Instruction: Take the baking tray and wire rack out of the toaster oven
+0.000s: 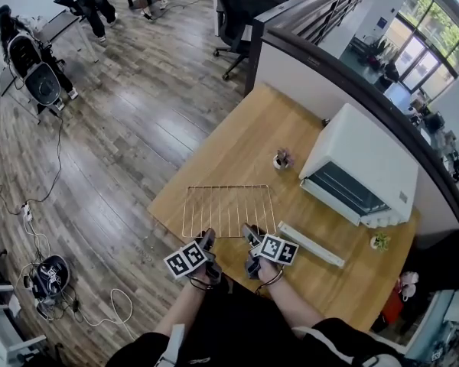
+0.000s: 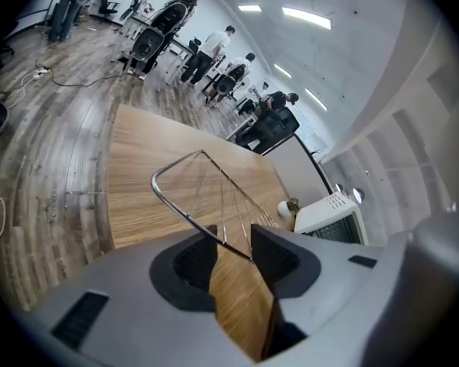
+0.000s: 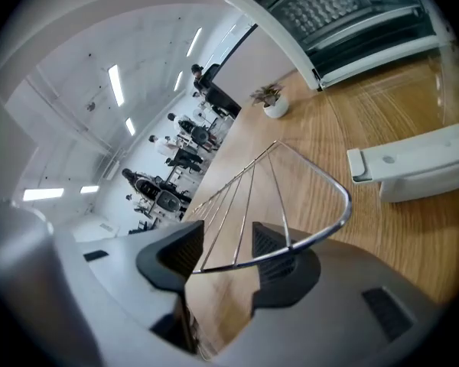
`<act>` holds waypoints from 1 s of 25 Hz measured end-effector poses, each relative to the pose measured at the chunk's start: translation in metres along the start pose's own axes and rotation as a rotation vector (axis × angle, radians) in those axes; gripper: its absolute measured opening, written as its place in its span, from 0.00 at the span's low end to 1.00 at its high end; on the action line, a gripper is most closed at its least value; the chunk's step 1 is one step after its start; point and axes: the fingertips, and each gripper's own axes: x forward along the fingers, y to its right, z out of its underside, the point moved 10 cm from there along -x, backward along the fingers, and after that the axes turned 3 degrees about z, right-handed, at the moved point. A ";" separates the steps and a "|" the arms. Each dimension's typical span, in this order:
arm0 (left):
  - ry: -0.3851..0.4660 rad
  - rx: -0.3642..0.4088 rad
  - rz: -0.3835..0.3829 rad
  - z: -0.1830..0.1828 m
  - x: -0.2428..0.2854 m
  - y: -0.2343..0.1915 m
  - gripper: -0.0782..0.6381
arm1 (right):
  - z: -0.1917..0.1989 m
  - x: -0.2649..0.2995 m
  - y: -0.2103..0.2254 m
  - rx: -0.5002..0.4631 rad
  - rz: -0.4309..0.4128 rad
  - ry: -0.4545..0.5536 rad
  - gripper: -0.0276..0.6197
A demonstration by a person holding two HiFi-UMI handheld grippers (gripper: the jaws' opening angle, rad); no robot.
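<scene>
The wire rack [image 1: 229, 209] lies on the wooden table [image 1: 237, 140] in front of me, left of the white toaster oven [image 1: 359, 174]. Both grippers are at its near edge. In the left gripper view the rack's [image 2: 214, 186] rim wire crosses between the pads, and my left gripper [image 2: 233, 247] [image 1: 208, 239] is shut on it. In the right gripper view the rim of the rack [image 3: 291, 189] runs across the jaws of my right gripper [image 3: 228, 254] [image 1: 249, 234], which stand apart and do not press on it. I see no baking tray. The oven [image 3: 352, 14] shows its dark glass front.
A long white bar-shaped object [image 1: 310, 243] [image 3: 413, 159] lies on the table right of the rack. A small potted plant [image 1: 281, 159] stands beside the oven, another [image 1: 379, 241] near the right edge. The table's left edge drops to wood floor with cables [image 1: 53, 174]. Office chairs and people stand far off.
</scene>
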 end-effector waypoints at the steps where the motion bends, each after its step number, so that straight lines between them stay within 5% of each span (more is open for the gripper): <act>1: -0.003 -0.007 -0.007 0.001 0.001 -0.001 0.31 | 0.002 0.001 0.001 -0.021 0.010 -0.024 0.39; 25: -0.135 -0.081 -0.102 0.021 0.012 -0.017 0.40 | 0.028 -0.013 0.021 0.124 0.074 -0.141 0.55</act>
